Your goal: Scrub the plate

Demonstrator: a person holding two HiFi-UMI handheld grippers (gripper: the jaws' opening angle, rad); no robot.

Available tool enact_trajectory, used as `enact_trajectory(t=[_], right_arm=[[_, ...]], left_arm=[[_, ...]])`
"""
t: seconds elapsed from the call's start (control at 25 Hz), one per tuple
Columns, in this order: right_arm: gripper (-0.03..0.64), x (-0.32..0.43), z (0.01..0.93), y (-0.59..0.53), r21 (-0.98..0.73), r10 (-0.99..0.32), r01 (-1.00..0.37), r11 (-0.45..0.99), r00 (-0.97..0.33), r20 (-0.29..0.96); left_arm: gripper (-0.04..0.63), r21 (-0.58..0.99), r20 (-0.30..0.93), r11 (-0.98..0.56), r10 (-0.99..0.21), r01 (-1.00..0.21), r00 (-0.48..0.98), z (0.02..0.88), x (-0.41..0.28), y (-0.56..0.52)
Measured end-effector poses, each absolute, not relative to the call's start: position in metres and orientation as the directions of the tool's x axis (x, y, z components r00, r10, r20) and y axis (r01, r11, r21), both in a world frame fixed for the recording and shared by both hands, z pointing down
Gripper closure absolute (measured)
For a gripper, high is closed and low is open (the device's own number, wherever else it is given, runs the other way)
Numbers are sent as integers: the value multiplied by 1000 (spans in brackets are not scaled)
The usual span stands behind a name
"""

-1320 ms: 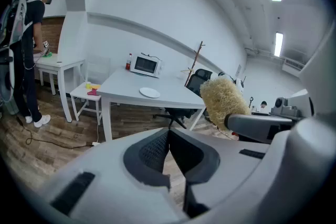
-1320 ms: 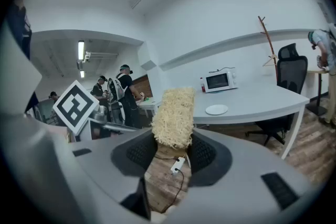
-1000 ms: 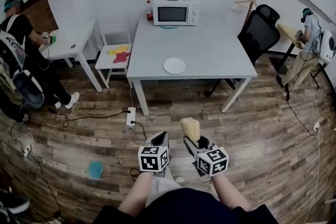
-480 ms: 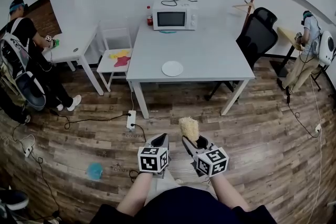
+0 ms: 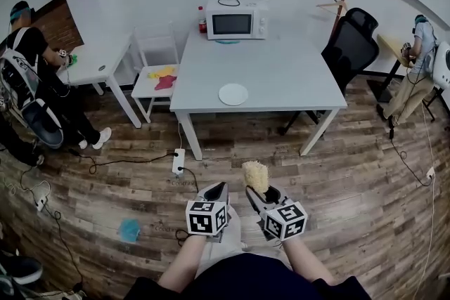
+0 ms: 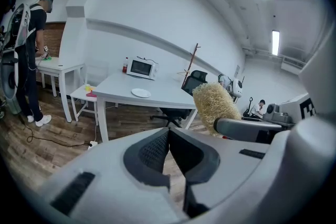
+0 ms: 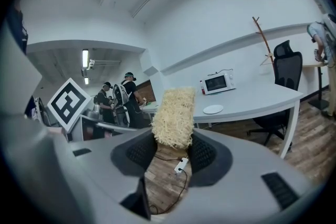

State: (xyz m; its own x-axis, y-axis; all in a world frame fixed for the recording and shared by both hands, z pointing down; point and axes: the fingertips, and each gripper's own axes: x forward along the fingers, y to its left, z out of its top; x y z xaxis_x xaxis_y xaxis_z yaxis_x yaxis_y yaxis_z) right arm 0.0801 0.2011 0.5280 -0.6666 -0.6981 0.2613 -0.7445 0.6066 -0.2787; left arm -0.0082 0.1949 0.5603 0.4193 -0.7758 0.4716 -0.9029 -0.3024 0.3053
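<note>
**Q:** What does the head view show?
**A:** A person's forearms (image 5: 184, 260) reach forward over a wood floor (image 5: 351, 172), with a gripper in each hand. The left gripper (image 5: 219, 187) has its jaws pressed together with nothing between them. The right gripper (image 5: 261, 191) is clamped on a straw-coloured scrubber (image 5: 255, 175) that sticks up past its jaws. Well ahead of both stands a white table (image 5: 281, 74). The plate (image 5: 233, 94), round and white, lies near the table's front edge, and a microwave (image 5: 235, 22) sits at the back.

**Q:** And the left gripper view?
**A:** The dark jaws meet in a closed point and hold nothing. The scrubber (image 6: 215, 107) shows to the right, held by the other gripper. The plate (image 6: 140, 93) lies on the table, well apart from the jaws.

**Q:** And the right gripper view?
**A:** The two jaws press on the lower end of the scrubber (image 7: 173, 113), which stands upright between them. Beyond it, to the right, the plate (image 7: 213, 109) rests on the table with the microwave (image 7: 217, 83) behind it. Neither gripper touches the plate.
</note>
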Motion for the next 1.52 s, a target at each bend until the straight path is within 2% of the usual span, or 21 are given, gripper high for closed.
enact_trajectory(t=[0.64, 1.52], right_arm=[[446, 85, 542, 79, -293, -712, -775, 561, -631, 307], [445, 17, 518, -113, -267, -695, -765, 586, -644, 321]], left_arm=[[577, 320, 486, -321, -752, -891, 445, 571, -17, 67], [576, 322, 500, -347, -728, -881, 469, 559, -74, -123]])
